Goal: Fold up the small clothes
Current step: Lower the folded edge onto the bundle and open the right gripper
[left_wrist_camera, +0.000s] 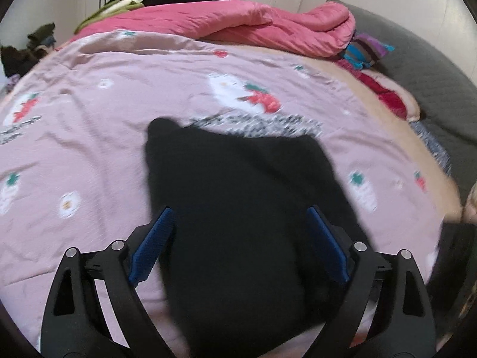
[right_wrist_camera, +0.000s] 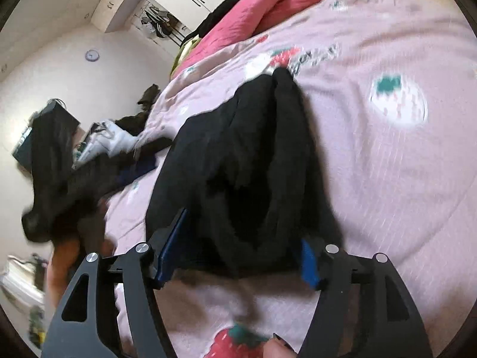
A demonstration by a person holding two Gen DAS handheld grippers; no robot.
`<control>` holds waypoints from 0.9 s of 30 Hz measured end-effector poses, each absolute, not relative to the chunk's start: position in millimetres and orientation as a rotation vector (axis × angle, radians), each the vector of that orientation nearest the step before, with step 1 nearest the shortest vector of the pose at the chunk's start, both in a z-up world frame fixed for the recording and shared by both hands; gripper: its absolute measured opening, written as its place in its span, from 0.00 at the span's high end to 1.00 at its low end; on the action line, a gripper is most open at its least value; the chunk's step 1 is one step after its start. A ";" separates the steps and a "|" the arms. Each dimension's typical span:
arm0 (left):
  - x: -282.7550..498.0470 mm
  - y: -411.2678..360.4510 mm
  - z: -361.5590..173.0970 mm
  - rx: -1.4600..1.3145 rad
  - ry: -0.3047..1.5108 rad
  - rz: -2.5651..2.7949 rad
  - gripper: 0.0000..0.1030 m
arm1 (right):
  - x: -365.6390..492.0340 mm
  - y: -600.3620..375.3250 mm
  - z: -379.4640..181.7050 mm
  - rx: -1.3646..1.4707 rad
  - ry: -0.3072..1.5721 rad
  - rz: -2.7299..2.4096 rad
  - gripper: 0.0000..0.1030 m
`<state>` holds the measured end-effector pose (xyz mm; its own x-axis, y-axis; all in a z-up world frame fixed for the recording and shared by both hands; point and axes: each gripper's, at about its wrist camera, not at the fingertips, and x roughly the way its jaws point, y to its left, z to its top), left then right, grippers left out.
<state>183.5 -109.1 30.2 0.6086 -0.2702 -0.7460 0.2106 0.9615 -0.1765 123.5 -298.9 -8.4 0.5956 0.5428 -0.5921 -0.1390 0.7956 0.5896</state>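
Observation:
A black garment (left_wrist_camera: 238,185) lies bunched on the pink printed bedspread (left_wrist_camera: 89,137). In the left wrist view my left gripper (left_wrist_camera: 238,210) stands wide open over its near part. The blue pads (left_wrist_camera: 155,244) sit on either side of the cloth and do not press it. In the right wrist view the same black garment (right_wrist_camera: 247,155) runs away from me in long folds. My right gripper (right_wrist_camera: 243,229) is open around its near end, with the cloth filling the gap between the blue pads (right_wrist_camera: 308,264). Both views are motion-blurred.
A rumpled pink quilt (left_wrist_camera: 268,26) and dark clothes are piled at the far side of the bed. A grey padded headboard (left_wrist_camera: 417,68) stands to the right. More clothes (right_wrist_camera: 113,137) lie off the bed's left edge. A person's hand (right_wrist_camera: 59,268) shows at the lower left.

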 end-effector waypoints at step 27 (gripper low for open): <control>155.1 -87.7 8.3 -0.050 0.843 -0.342 0.11 | 166.0 -287.3 26.2 0.356 0.672 0.311 0.83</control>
